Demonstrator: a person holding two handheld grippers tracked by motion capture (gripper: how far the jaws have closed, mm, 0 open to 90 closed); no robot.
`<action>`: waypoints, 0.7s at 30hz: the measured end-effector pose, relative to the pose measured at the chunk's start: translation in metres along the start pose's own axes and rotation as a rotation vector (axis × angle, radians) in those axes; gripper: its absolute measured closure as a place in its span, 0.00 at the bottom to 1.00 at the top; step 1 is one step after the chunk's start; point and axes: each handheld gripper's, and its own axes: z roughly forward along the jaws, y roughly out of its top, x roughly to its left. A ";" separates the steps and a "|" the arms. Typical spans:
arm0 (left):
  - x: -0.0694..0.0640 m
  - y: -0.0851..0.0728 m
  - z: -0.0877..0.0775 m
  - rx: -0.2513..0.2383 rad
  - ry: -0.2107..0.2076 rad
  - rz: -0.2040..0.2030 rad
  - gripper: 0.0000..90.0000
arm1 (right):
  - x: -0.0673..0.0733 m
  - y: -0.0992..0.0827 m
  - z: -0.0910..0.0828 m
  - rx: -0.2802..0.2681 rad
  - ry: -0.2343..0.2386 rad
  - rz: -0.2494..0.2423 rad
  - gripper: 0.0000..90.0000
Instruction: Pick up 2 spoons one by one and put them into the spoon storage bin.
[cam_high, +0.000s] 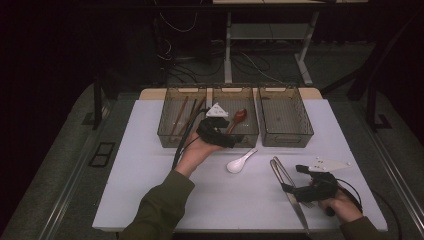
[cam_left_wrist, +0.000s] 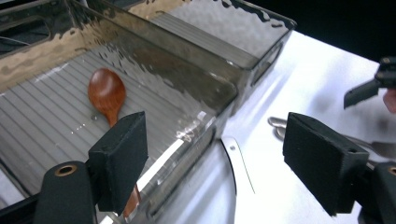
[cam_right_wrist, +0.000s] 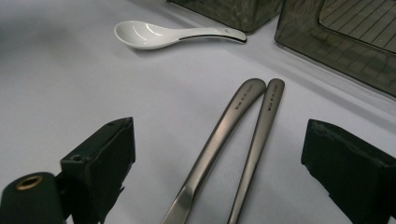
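High view: my left gripper sits at the centre of the frame over the front edge of the middle bin, jaws standing wide with nothing between them. In the left gripper view the pads frame the bin's front wall, and the wooden spoon lies on the ribbed floor at the left of that frame, its handle running down behind my left pad. Chopsticks lie in the bin just left of it. My right gripper is at the lower right, jaws also wide and holding nothing; in the right gripper view two metal handles lie side by side on the white table between the pads. A white ceramic spoon lies below the middle bin, at that view's upper left.
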 end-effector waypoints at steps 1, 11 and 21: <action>-0.002 -0.003 -0.001 -0.009 0.000 0.001 0.23 | 0.000 0.000 0.000 -0.001 -0.001 0.000 0.11; -0.017 -0.033 -0.008 -0.004 0.014 0.016 0.21 | 0.000 0.000 0.000 0.002 -0.002 0.002 0.11; -0.022 -0.058 -0.008 -0.005 0.053 0.002 0.20 | 0.001 0.000 -0.001 0.001 -0.007 -0.005 0.11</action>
